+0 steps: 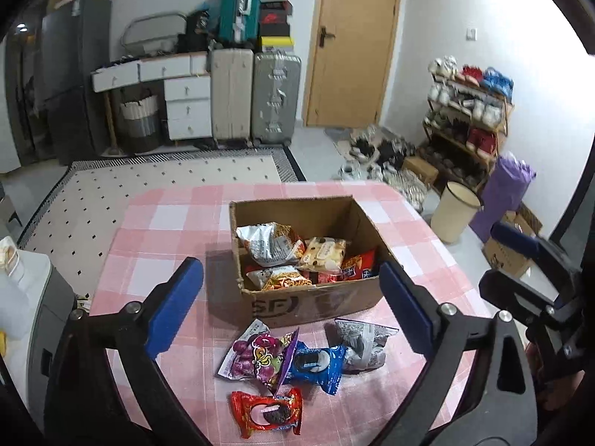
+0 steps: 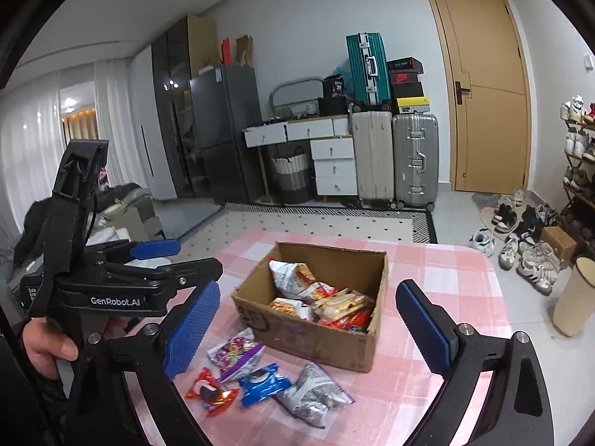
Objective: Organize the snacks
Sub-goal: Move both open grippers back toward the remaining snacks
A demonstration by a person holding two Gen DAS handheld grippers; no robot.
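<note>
Snack packets (image 1: 297,256) in cardboard box (image 1: 334,303)

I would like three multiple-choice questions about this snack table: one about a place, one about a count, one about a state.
1. Where does the red packet lie?
A. inside the cardboard box
B. on the tablecloth, in front of the box
C. on the floor

2. How many packets lie outside the cardboard box?
A. two
B. four
C. six

3. What is the state of the left gripper?
A. open, holding nothing
B. shut on a packet
C. shut on the box rim

Key: 1 B, it rests on the pink checked cloth; 2 B, purple, blue, silver and red; 3 A, fingers wide apart, nothing between.
</note>
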